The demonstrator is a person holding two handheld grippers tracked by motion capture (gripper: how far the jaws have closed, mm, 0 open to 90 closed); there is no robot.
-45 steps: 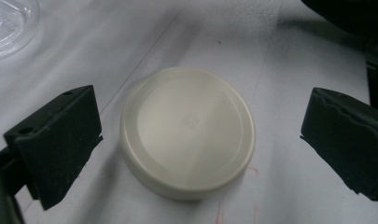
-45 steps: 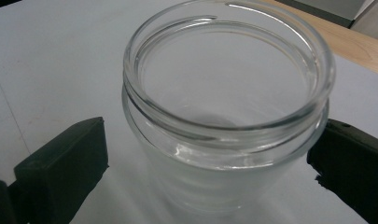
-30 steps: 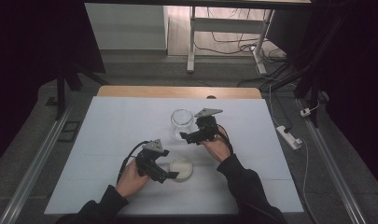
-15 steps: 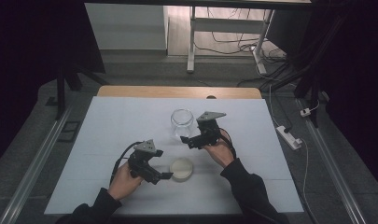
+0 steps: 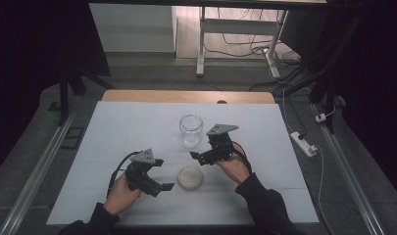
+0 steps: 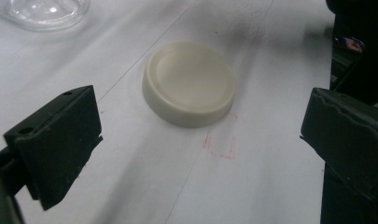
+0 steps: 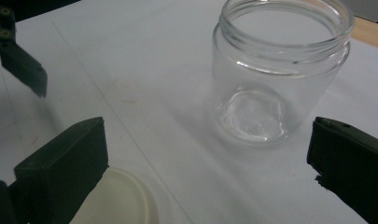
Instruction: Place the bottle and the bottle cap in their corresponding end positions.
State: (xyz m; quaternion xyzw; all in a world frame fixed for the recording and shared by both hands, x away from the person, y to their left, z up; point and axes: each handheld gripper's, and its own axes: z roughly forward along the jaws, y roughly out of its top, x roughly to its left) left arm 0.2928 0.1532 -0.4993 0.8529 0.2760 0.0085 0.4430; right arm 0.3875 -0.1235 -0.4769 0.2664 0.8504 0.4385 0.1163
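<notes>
Both grippers spread wide, holding nothing.
L gripper (image 5: 162, 186) just left of cream lid (image 5: 190, 176), flat on table (image 5: 112, 142); R gripper (image 5: 196, 156) near upright, open glass jar (image 5: 191, 129).

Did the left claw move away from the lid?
Yes. The left claw slid back from the cream lid, towards the table's left and near edge; the lid stayed put.
</notes>
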